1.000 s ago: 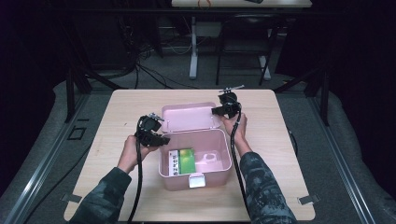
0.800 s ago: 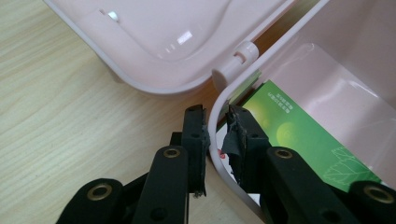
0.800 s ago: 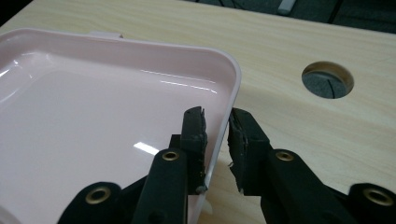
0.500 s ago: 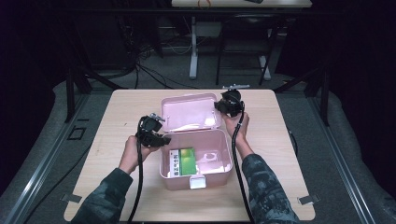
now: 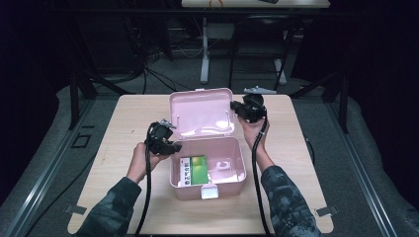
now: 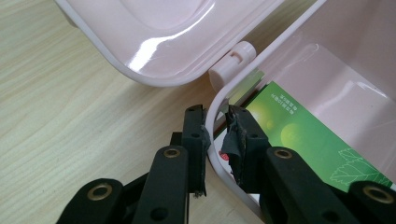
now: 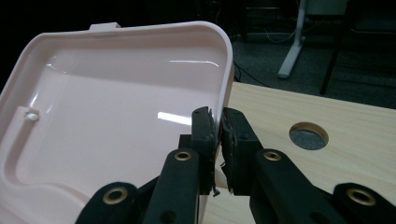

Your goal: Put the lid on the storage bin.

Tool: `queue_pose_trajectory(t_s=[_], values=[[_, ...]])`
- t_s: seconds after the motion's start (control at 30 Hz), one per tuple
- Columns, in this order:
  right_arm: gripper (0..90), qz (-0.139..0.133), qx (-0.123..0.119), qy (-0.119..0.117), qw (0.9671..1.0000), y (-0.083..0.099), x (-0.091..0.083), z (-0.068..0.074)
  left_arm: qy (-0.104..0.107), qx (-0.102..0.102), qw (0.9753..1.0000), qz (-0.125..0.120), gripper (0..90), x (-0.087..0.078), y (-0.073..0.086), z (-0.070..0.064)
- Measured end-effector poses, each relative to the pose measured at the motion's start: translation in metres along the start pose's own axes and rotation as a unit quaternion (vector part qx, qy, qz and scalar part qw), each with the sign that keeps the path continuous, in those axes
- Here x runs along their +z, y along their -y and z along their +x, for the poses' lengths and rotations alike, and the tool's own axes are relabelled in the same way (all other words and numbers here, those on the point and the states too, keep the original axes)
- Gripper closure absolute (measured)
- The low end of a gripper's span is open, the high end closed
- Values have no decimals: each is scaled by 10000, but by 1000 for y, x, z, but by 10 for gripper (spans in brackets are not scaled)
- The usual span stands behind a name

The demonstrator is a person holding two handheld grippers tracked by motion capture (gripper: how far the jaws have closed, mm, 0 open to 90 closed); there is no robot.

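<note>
A pink plastic box (image 5: 232, 175) stands open in the middle of the table, its lid (image 5: 200, 112) raised and leaning back. A green packet (image 5: 193, 170) lies inside it, and the left gripper view shows that green packet (image 6: 308, 137) beside the box wall. My left gripper (image 5: 165, 143) is shut on the box's left rim (image 6: 212, 121), one jaw outside and one inside. My right gripper (image 5: 243, 109) is shut on the right edge of the lid (image 7: 226, 93), with the lid's inner face (image 7: 116, 121) to its left.
The wooden table (image 5: 306, 163) has a round cable hole (image 7: 308, 135) near the right gripper. Black cables trail from both grippers toward the person's sleeves. Beyond the far edge stand table legs (image 5: 204, 54) and floor cables.
The right gripper has swung the lid farther up and back, from about half raised to wide open. The left gripper has kept its hold on the box rim.
</note>
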State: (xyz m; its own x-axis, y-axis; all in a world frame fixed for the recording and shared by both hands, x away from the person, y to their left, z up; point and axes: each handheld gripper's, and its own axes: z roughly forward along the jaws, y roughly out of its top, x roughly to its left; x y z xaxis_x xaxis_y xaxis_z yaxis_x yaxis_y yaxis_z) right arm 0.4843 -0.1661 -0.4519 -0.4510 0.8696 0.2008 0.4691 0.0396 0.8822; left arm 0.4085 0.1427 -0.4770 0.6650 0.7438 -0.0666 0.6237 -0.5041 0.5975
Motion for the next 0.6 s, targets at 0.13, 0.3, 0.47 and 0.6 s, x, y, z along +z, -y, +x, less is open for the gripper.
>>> queue_pose_trajectory(t_s=[0.13,0.3,0.47,0.6], values=[[847,-138,-84,-63,9999,-1,-7,2,-40,36,10000,2,776,0,0,-1],[849,-307,-187,-184,9992,-1,-15,2,-45,61,10000,-4,775,0,0,-1],[851,-456,-269,-283,9982,0,-23,2,-76,100,9999,0,775,0,0,-1],[853,-570,-338,-350,9972,1,-29,3,-84,118,9999,-14,774,0,0,-2]])
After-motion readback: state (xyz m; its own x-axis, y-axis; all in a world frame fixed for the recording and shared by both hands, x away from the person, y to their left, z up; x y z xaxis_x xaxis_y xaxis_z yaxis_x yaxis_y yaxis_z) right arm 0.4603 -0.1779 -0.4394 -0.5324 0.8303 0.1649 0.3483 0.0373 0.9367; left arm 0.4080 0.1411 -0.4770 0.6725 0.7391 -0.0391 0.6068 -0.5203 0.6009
